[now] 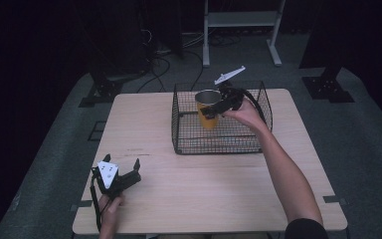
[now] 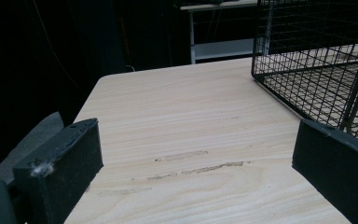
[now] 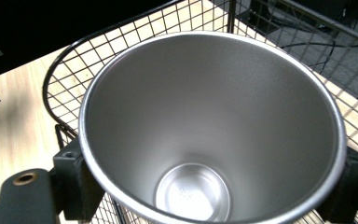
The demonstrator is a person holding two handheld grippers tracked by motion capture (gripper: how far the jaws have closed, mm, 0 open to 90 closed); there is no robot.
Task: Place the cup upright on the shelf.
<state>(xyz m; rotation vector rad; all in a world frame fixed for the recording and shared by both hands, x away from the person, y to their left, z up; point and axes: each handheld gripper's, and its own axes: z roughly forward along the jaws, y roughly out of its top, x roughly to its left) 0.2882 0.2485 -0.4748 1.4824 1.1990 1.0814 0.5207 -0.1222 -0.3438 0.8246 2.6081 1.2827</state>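
In the high view, the right gripper (image 1: pixel 213 110) is reaching over the wire basket (image 1: pixel 189 144) standing on the far half of the wooden table (image 1: pixel 204 184), and its jaws are clasping a yellow cup (image 1: pixel 207 107) with a steel rim and lining, one jaw on each side of the cup's wall. The cup is sitting upright within the basket's outline, near its far left corner, though whether it is resting on the basket floor or hanging above it cannot be told. The left gripper (image 1: pixel 129 169) is lying low at the table's near left corner, well apart from the basket, its jaws spread wide with nothing between them. In the left gripper view, the two black jaws are standing far apart at the bottom corners, holding nothing, with bare table (image 2: pixel 182 140) showing between them and the basket (image 2: pixel 307 70) rising at the upper right. In the right gripper view, the camera is looking straight down into the cup (image 3: pixel 200 121), its shiny inside and round bottom plain to see; the jaws are pressing against the outside of the cup at lower left and lower right, and the basket's mesh (image 3: pixel 74 79) is showing around it.
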